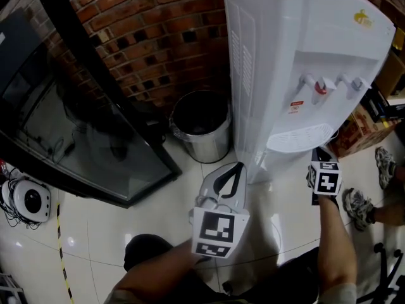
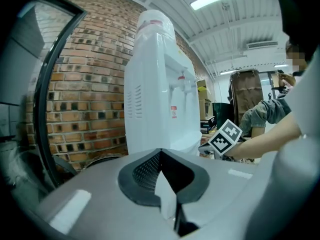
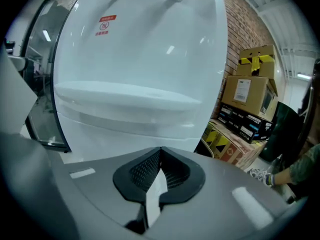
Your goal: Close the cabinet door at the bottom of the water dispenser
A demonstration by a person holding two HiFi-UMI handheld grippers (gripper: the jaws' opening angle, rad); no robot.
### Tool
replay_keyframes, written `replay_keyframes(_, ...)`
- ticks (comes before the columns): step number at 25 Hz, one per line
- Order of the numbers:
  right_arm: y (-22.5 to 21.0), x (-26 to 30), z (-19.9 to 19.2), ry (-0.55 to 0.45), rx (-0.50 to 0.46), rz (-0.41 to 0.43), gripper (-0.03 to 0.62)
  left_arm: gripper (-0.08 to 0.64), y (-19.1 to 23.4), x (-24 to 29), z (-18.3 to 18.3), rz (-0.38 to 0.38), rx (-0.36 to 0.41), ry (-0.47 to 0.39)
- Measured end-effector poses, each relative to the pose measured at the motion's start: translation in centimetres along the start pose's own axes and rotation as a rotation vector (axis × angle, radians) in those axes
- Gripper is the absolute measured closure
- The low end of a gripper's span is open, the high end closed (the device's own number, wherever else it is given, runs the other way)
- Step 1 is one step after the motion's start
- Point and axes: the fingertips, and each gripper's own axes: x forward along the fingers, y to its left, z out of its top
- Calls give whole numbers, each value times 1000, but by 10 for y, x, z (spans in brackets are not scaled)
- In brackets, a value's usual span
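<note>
Where the red brick wall [image 1: 158,30] meets the glossy pale tiled floor [image 1: 158,220], one tall white plastic water dispenser [image 1: 285,62] stands upright. Its long axis is vertical and its tap side faces the lower right of the head view, toward the right gripper [image 1: 320,151]. Its smooth white cabinet door [image 3: 120,134] fills the bottom of that front, below the rounded drip ledge [image 3: 125,96]. The door shows only in the right gripper view, close ahead of the jaws, and I cannot tell whether it sits flush. A slotted vent [image 1: 235,56] runs down the dispenser's side, and a short row of small taps, among them one red tap [image 1: 321,86], sits in the recess above the ledge. Both pale grey hand-held grippers have their ribbed black jaws together with nothing between them: the left gripper [image 1: 239,167] points at the dispenser's side corner, the right one at its front. One round steel bin [image 1: 212,145] with a black liner stands just beside the dispenser, against the wall.
</note>
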Motion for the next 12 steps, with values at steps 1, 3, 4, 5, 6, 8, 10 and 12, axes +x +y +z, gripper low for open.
replay_keyframes(1, -4, -5, 3, -8, 7, -8, 577, 560, 0, -1, 2, -1, -3, -7)
replay_keyframes(3, -8, -21, 13, -40, 26, -14, 577, 560, 2, -6, 7, -5, -7, -23)
replay_keyframes(4, -7, -31, 20, -61, 32, -11, 577, 560, 3, -8, 8, -6, -9, -30)
replay_keyframes(5, -4, -41, 27, -83, 34, -4, 577, 560, 4, -11, 9, -7, -13, -33)
replay_keyframes(6, -1, -52, 34, -104, 31, 4, 578, 560, 5, -13, 9, -9, -18, -36)
replay_keyframes(8, 8, -76, 49, -152, 26, 20, 578, 560, 6, -19, 13, -18, -31, -45)
replay_keyframes(10, 19, -104, 64, -204, 23, 40, 578, 560, 3, -28, 20, -34, -40, -65)
replay_keyframes(12, 31, -135, 78, -259, 24, 59, 578, 560, 0, -38, 28, -50, -40, -91)
